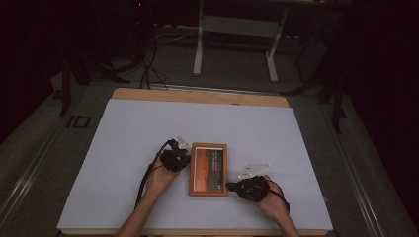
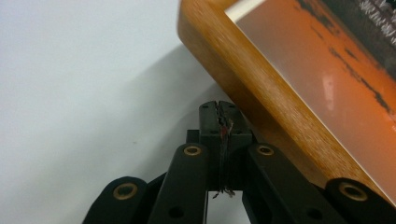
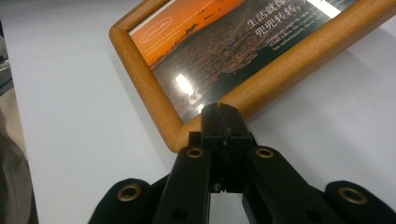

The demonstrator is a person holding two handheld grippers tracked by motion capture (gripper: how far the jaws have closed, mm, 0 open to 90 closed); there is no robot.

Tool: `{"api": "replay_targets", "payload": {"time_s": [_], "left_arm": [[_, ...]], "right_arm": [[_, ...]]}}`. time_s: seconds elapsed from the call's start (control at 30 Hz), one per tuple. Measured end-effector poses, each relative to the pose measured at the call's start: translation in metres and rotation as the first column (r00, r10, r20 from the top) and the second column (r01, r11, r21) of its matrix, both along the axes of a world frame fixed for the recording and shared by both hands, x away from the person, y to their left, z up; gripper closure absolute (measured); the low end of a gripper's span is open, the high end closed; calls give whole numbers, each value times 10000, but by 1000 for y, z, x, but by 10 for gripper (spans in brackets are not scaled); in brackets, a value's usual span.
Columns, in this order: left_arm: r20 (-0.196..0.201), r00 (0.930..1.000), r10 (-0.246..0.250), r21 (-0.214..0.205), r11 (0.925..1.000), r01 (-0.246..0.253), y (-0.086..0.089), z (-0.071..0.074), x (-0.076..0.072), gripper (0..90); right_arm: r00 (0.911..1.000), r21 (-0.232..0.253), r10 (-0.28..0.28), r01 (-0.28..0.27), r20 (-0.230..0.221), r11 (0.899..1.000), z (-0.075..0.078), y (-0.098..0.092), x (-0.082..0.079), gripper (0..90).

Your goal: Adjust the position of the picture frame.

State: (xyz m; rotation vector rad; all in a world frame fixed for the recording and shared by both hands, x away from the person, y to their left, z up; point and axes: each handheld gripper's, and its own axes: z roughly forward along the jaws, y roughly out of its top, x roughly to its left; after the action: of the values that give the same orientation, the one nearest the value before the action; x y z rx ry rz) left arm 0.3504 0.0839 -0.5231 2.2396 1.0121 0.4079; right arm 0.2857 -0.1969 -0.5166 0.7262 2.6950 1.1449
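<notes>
Frame: wooden picture frame (image 1: 208,169) lies flat on the white sheet, picture side up, near the middle of the table's near half; long sides run away from the person; rounded corners; in the right gripper view (image 3: 261,74) the picture is an orange sunset over dark water with white printed characters
Left tongs: left tongs (image 1: 179,156) sit at the frame's left long side, near its far corner; jaws closed flat against each other, nothing between them; in the left gripper view (image 2: 219,109) the closed tip lies just beside the frame's wooden edge (image 2: 261,98), down at sheet level; contact with the wood cannot be told
Right tongs: right tongs (image 1: 232,186) sit at the frame's near right corner; jaws pressed together, empty; in the right gripper view (image 3: 219,112) the closed tip overlaps the wooden rim at that corner; whether it rests on the wood or hangs above it cannot be told
Hands: left hand (image 1: 160,178) and right hand (image 1: 269,200) enter from the near edge, one on each side of the frame; a black cable loops beside each
Table: table (image 1: 197,96) wooden edge shows along the far side; white sheet (image 1: 148,128) covers the rest
Background: dark floor with cables and a white stand (image 1: 234,29) beyond the table
</notes>
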Motion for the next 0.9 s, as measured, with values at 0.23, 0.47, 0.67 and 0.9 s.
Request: {"api": "replay_targets", "payload": {"time_s": [0.23,0.47,0.67,0.9], "left_arm": [[408,9989,231,-500,9985,-211,12,12,-13,874],[723,9963,458,-1337,9904,-358,27,14,-32,859],[981,9922,768,-1696,9837,-593,40,20,-41,850],[1215,9882,937,-1963,9781,-686,45,27,-48,851]], "right_arm": [[9998,38,-100,99,142,9999,1,0,0,895],[9991,156,-289,284,310,9995,3,-3,1,891],[9987,234,-303,294,421,9993,4,-3,1,885],[9974,338,-429,410,578,9986,6,-4,3,880]]}}
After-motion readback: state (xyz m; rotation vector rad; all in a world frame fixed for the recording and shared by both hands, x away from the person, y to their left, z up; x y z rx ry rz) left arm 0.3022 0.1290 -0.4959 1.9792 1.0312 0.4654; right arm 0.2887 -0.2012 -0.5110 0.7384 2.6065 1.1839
